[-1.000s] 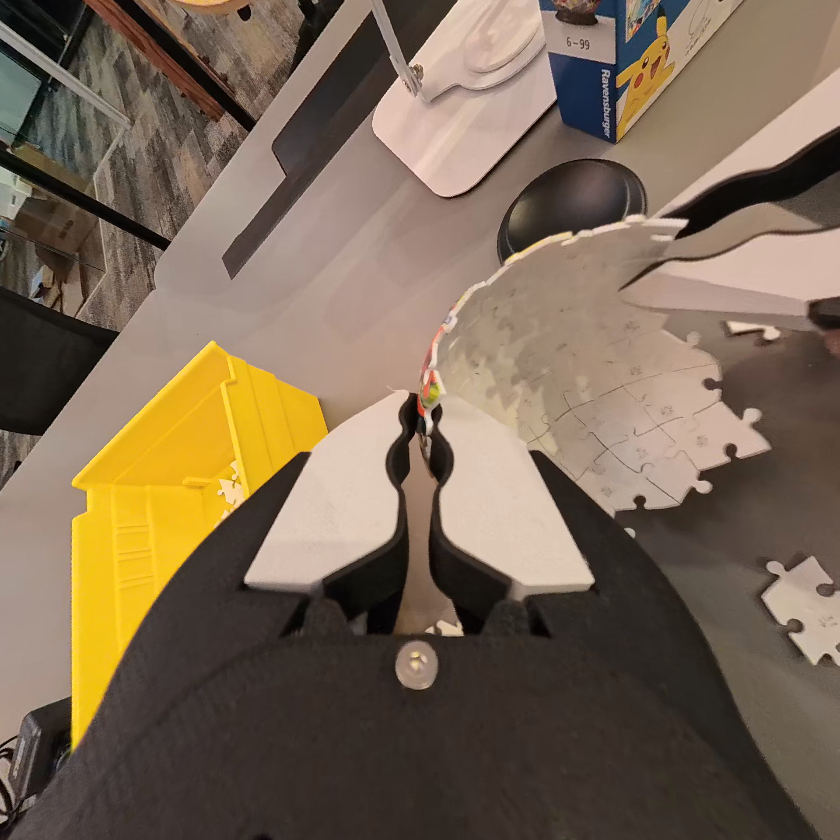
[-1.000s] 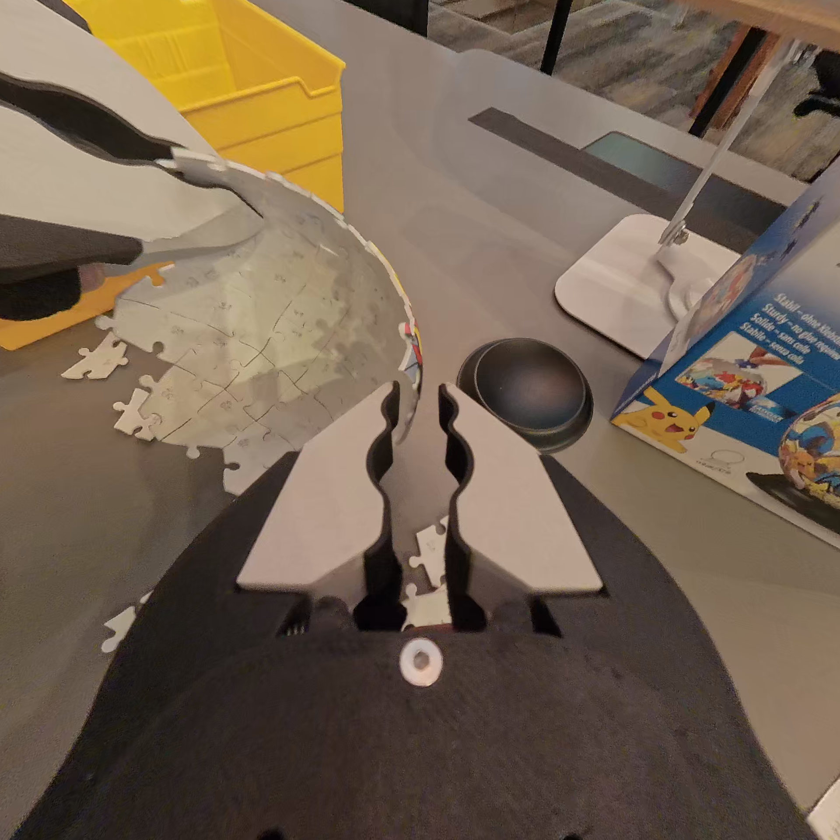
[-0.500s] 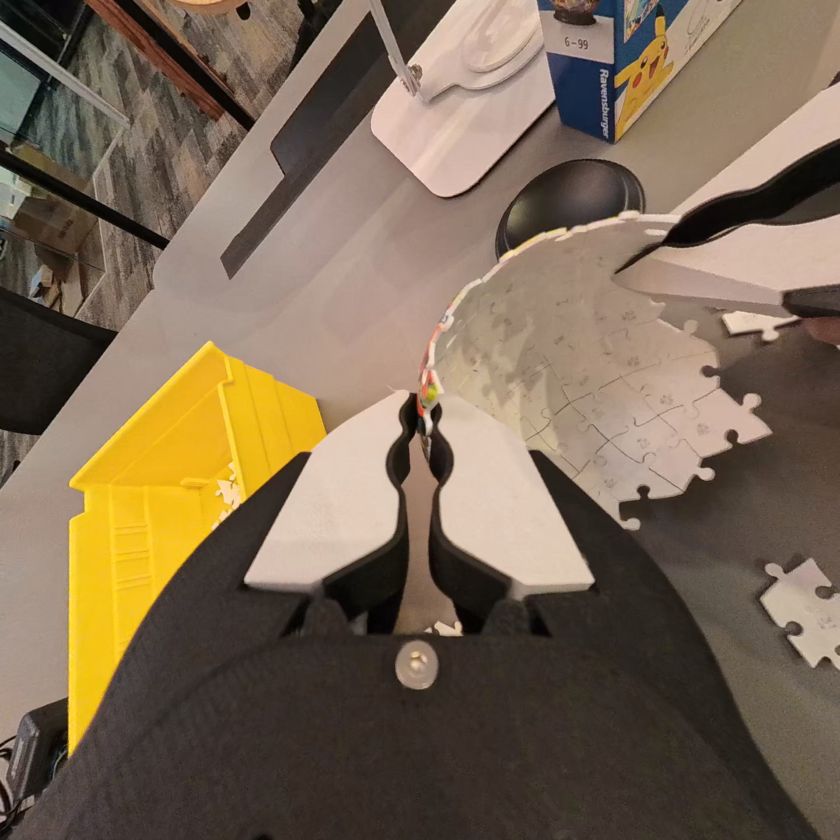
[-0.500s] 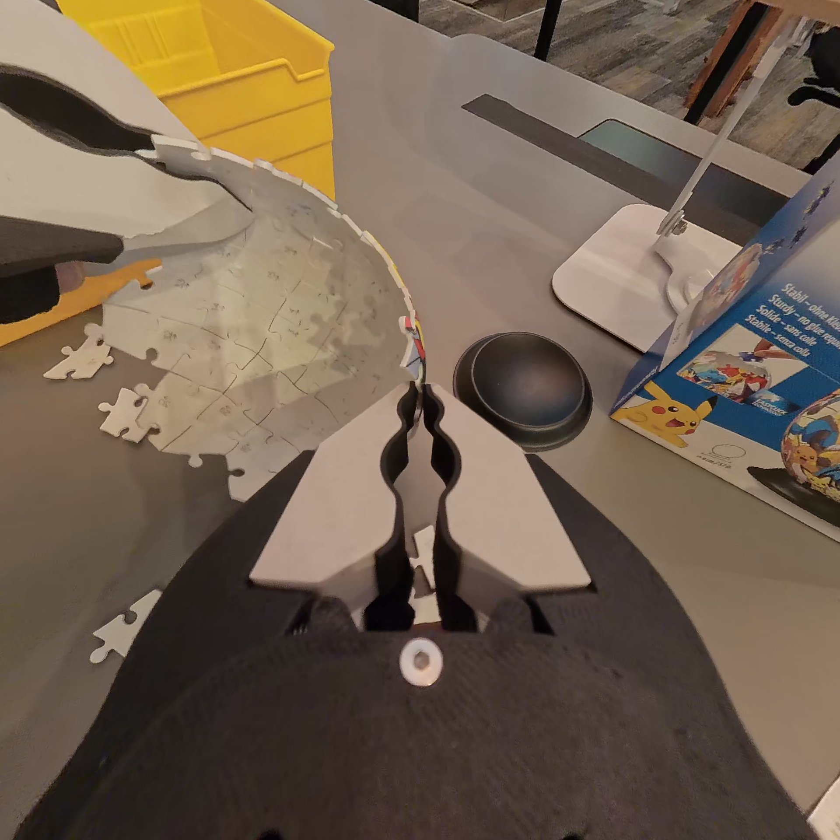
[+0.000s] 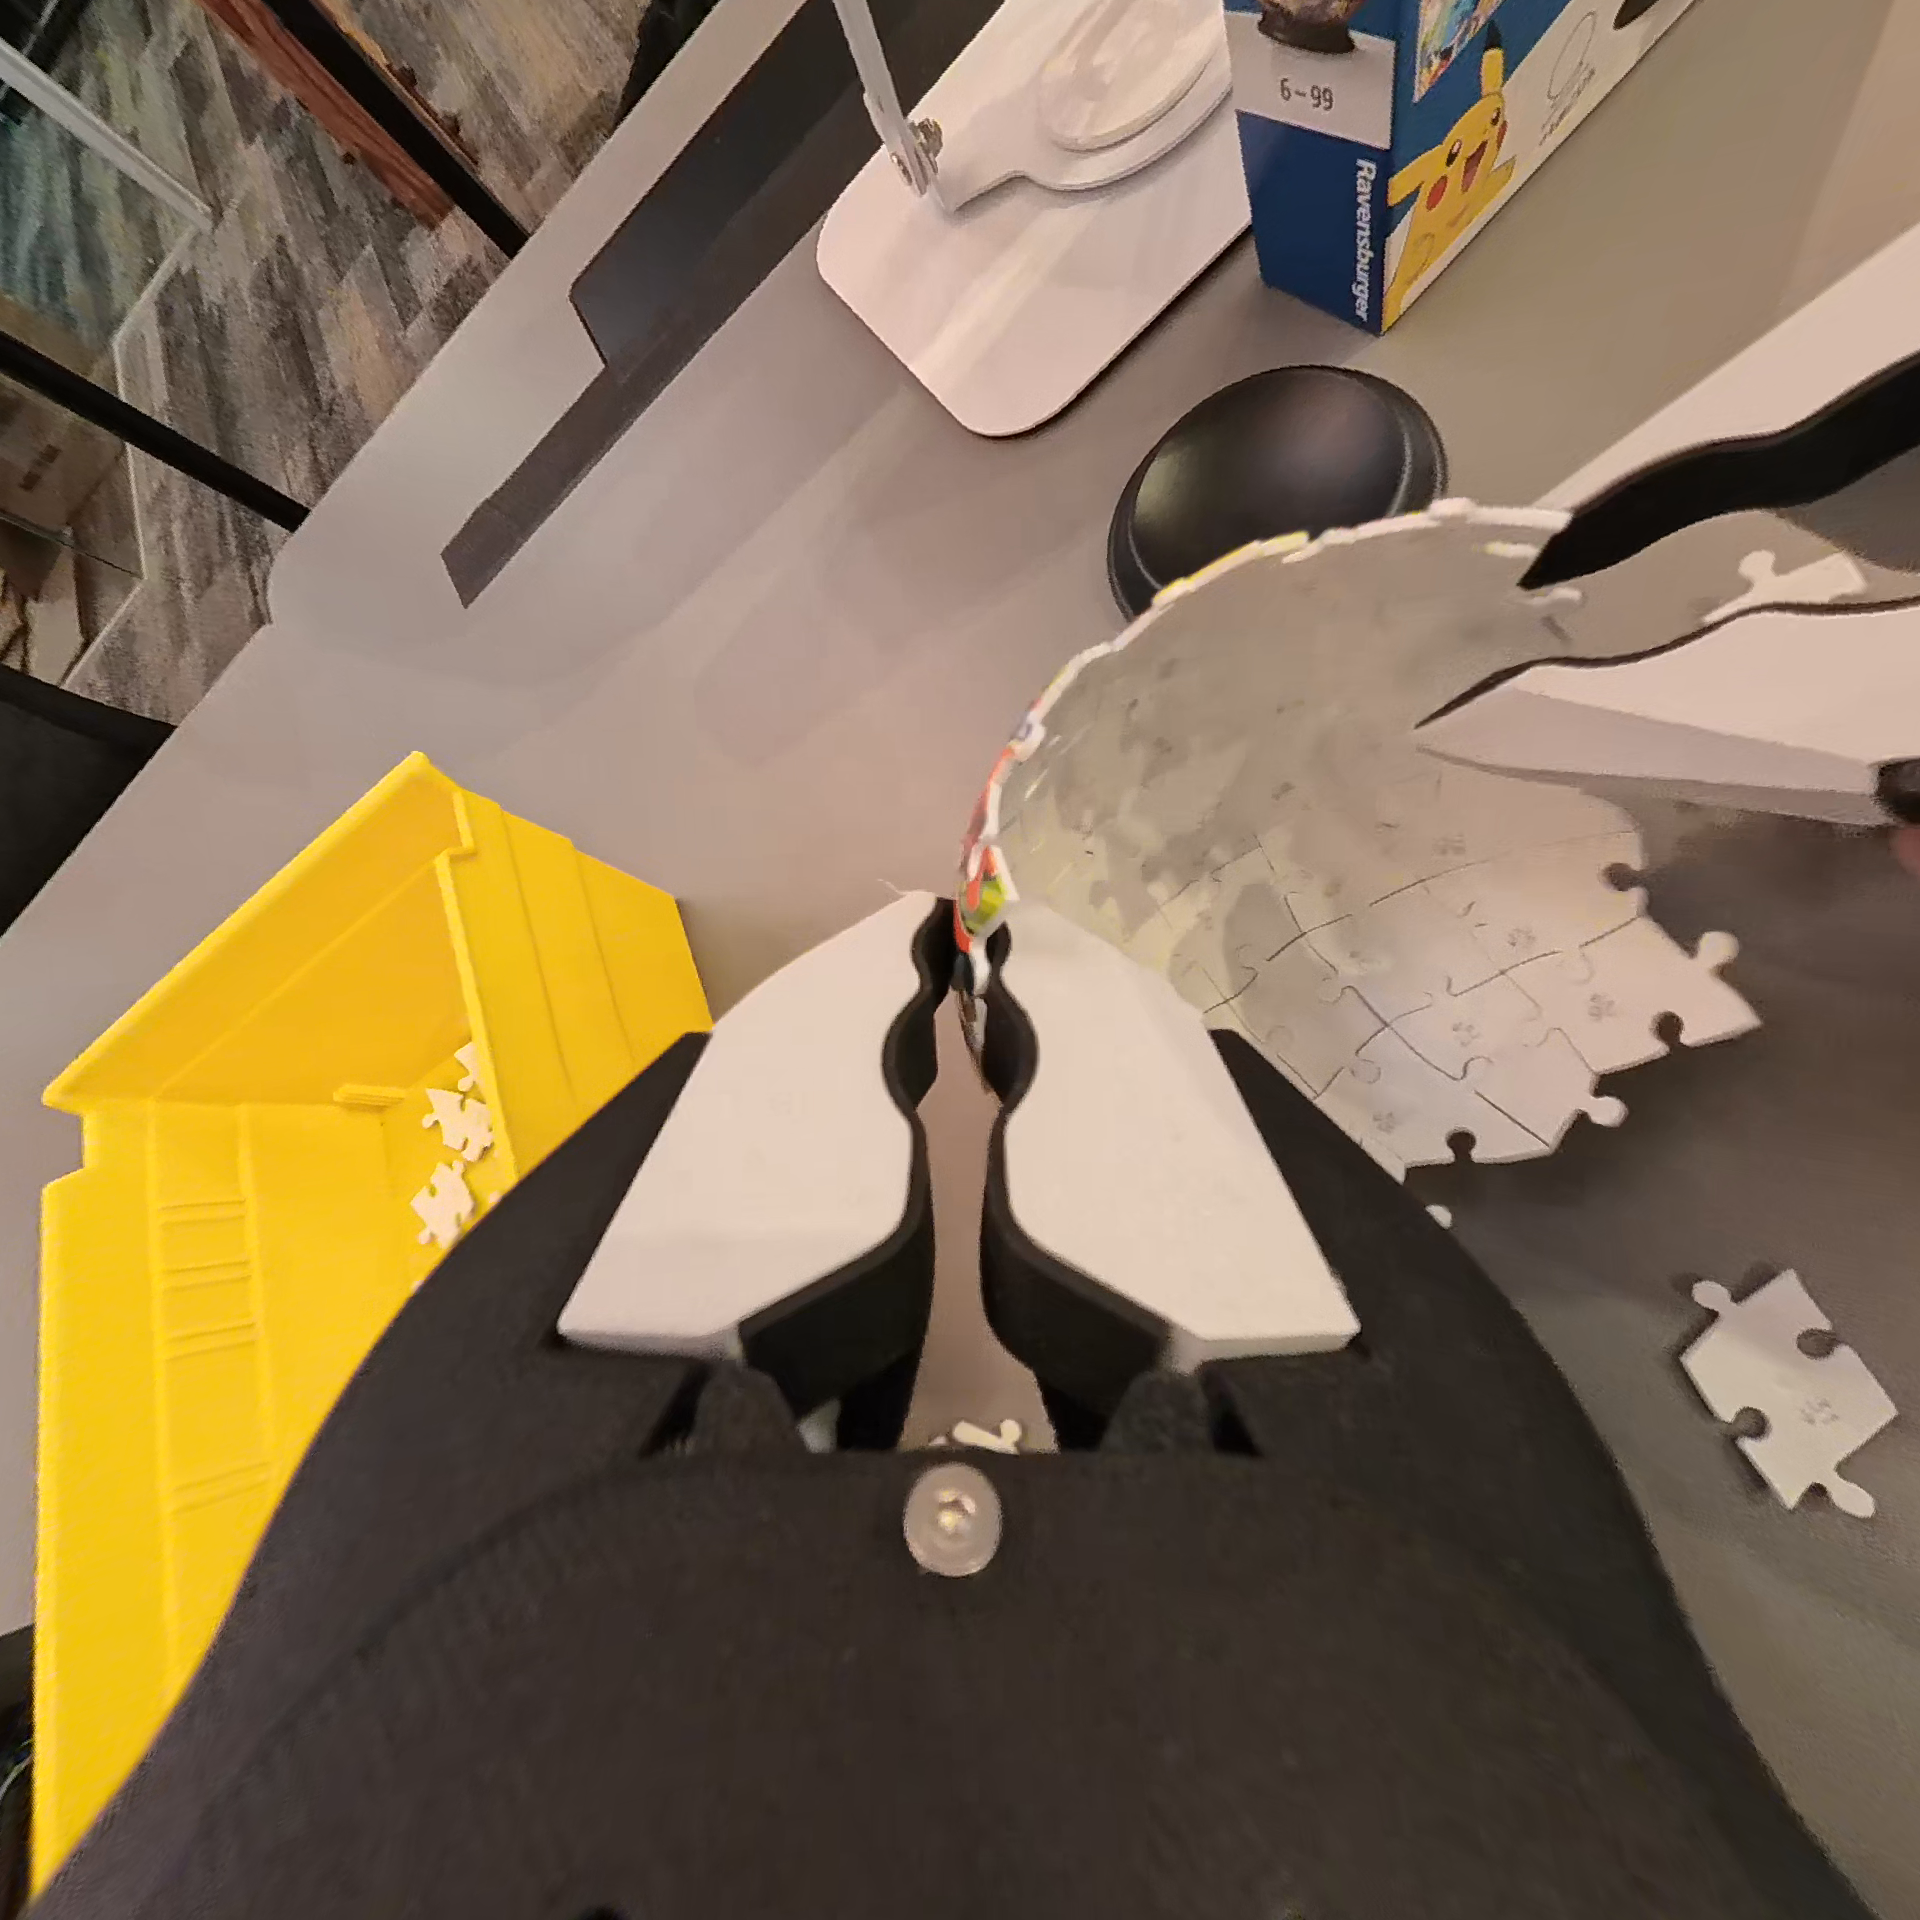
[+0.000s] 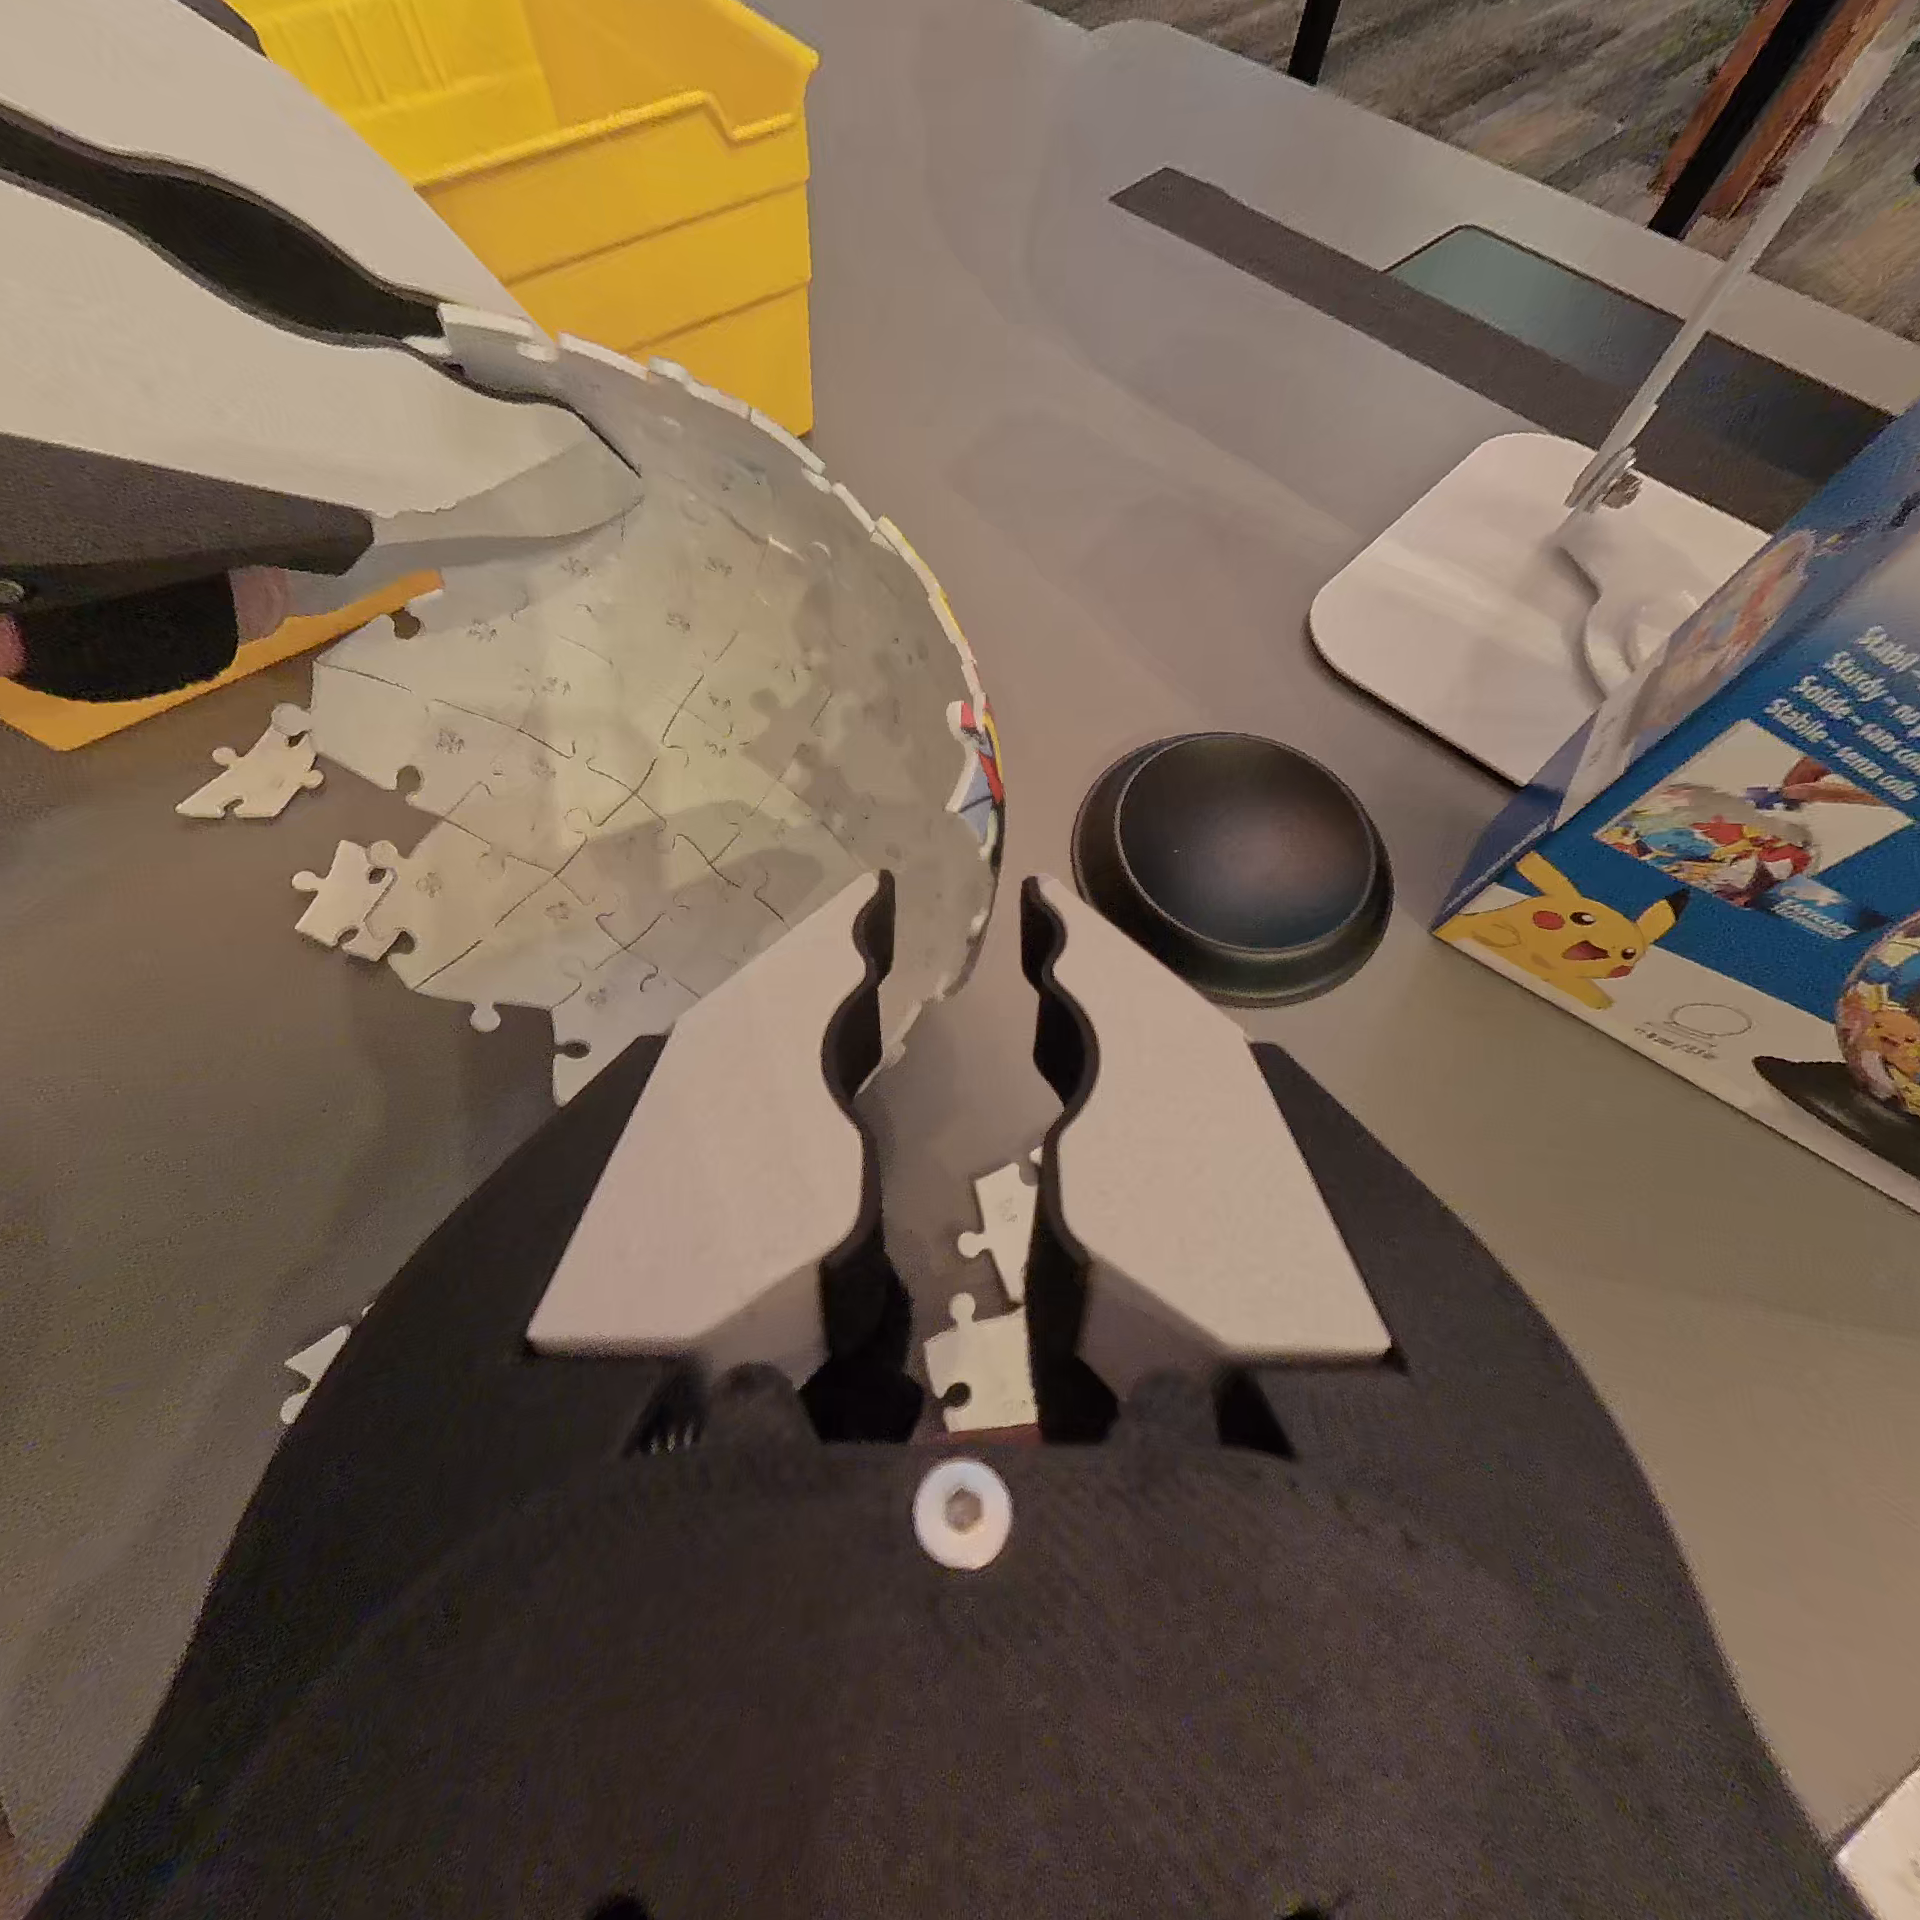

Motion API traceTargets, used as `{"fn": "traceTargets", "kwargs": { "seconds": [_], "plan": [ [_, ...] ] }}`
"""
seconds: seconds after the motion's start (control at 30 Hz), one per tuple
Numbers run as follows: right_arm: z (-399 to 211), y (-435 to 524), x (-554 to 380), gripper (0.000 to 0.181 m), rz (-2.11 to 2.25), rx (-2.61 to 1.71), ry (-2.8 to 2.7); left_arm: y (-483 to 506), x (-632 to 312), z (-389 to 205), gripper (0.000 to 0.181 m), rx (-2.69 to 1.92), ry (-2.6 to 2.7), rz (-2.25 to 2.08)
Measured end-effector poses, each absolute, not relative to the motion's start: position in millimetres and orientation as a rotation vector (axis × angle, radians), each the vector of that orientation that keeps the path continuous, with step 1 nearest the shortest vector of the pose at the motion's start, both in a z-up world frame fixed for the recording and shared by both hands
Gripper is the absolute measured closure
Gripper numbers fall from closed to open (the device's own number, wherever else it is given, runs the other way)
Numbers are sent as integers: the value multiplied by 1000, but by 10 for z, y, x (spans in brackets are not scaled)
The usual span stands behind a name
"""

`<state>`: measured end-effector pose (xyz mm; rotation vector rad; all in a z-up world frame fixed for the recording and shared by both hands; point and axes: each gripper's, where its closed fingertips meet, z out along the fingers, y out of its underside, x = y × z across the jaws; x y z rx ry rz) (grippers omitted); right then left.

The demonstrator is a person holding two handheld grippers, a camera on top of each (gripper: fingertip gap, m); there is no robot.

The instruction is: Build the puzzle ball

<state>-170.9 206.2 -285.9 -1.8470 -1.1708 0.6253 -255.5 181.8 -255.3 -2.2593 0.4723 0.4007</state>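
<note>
Left wrist view. Kept the left gripper (image 5: 966, 925) squeezed narrow on the coloured rim of the half-built puzzle ball shell (image 5: 1299, 831), exactly as half a second earlier. Held that curved shell tilted up just in front of the black dome stand (image 5: 1278, 468), its lower edge seemingly down on the table. Found the right gripper (image 5: 1496, 644) at the rim close by the stand, straddling the edge rather than biting it.

Right wrist view. Opened the right gripper (image 6: 951, 894) to a moderate gap after the pinch of half a second earlier; gripped nothing, merely kept the rim edge between the tips, left of the stand (image 6: 1236, 862). Left the shell (image 6: 644, 748) to the left gripper (image 6: 520, 395) alone. Judged that seam pressed home, and a loose piece (image 6: 987, 1361) due next.
</note>
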Motion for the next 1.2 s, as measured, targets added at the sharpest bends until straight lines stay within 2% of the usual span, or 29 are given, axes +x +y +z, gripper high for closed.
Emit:
{"fn": "traceTargets", "kwargs": {
  "seconds": [0.23, 0.33, 0.53, 0.83, 1.2],
  "plan": [
    [-2937, 2053, -1714, 177, 591, -1866, -1187, 1804, -2543, -2625, 177, -2288, 450, 325],
    [-2954, 2082, -1713, 179, 598, -1876, -1176, 1790, -2538, -2667, 177, -2305, 444, 279],
    [-2985, 2115, -1719, 180, 605, -1886, -1164, 1772, -2492, -2706, 171, -2321, 458, 176],
    [-2952, 2109, -1771, 180, 614, -1861, -1190, 1684, -2437, -2656, 141, -2334, 579, 83],
    [-2847, 2063, -1941, 180, 614, -1725, -1380, 1726, -2332, -2664, 142, -2305, 721, 200]
  ]
}}
